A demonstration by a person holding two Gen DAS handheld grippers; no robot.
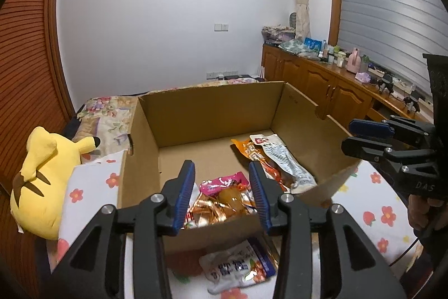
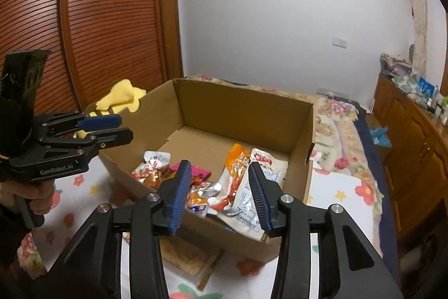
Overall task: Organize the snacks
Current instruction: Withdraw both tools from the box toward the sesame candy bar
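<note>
An open cardboard box [image 1: 212,114] stands on the flowered bed and shows in the right wrist view too [image 2: 240,114]. Inside lie several snack packets: a pink one [image 1: 221,184], gold-wrapped ones [image 1: 212,210], an orange one [image 1: 246,149] and a white one [image 1: 282,159]. One white and blue packet [image 1: 238,268] lies on the bed outside the box's near wall. My left gripper [image 1: 222,195] is open and empty above the near rim. My right gripper [image 2: 219,195] is open and empty over the box's near corner, above a white packet [image 2: 252,195] and an orange packet [image 2: 233,167].
A yellow plush toy [image 1: 42,178] lies left of the box. A flat brown cardboard piece [image 2: 186,257] lies on the bed by the box. Wooden cabinets [image 1: 316,83] with clutter line the right wall. A slatted wooden wardrobe [image 2: 106,27] stands at the left.
</note>
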